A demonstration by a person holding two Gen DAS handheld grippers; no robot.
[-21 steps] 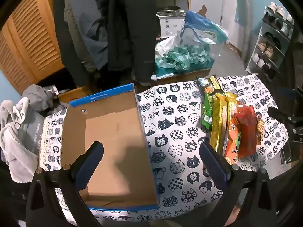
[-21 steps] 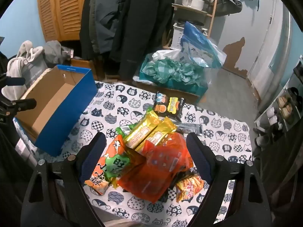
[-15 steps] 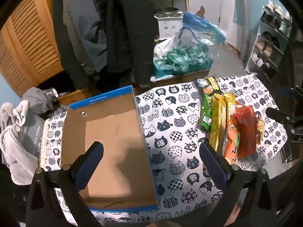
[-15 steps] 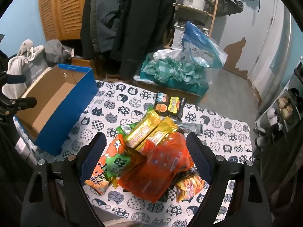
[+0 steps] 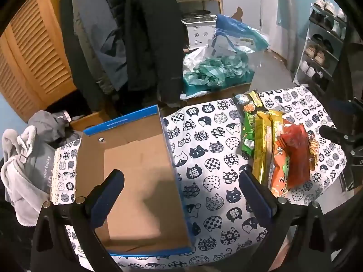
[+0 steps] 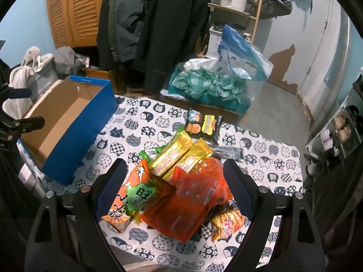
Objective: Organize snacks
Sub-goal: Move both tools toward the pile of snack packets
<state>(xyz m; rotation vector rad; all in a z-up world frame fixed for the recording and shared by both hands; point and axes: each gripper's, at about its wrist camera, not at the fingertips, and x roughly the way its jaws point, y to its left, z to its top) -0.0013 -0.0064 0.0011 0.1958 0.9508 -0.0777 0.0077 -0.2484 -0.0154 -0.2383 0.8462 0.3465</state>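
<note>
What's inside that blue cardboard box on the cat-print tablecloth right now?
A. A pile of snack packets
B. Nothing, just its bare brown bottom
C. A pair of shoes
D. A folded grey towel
B: the blue box shows only its bare cardboard floor, while the snack packets all lie in a heap on the tablecloth beside it.

Only a slight shift of the left tool (image 5: 180,175). In its view, a small downward slide of the far rim of the blue box (image 5: 122,122) and of the room behind it. Nothing noticeably different from the right wrist.
</note>
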